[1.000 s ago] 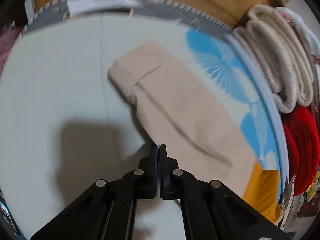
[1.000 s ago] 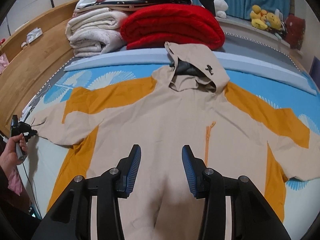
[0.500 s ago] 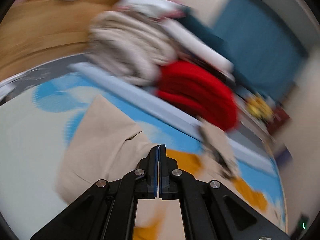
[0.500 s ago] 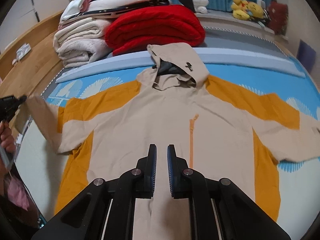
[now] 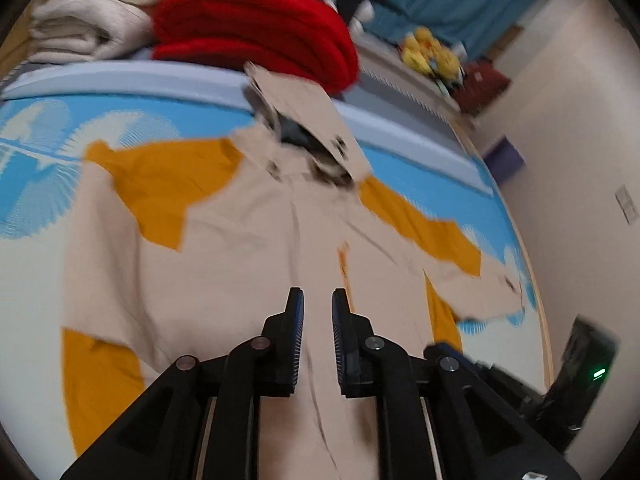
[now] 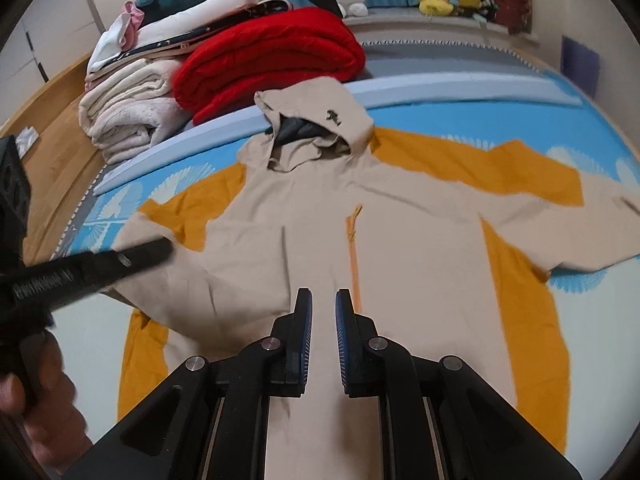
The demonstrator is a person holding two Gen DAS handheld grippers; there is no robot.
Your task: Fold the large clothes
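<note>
A beige hooded pullover with orange shoulder and side panels (image 6: 360, 220) lies spread on the blue-and-white patterned bed (image 6: 460, 128), hood toward the top of the frame and hem toward the bottom, so its long axis runs straight up the picture. In the right wrist view, the sleeve at the left of the frame is folded in over the chest; the sleeve at the right stretches out to the right edge. The right gripper (image 6: 323, 320) hovers over the lower chest, just left of the orange zip, fingers a narrow gap apart and holding nothing. The left gripper (image 5: 317, 320) has its fingers opening, with no cloth between them. I judge the right hand nearer the outstretched sleeve, which lies off to its right. A folded red blanket (image 6: 272, 56) sits beyond the hood.
</note>
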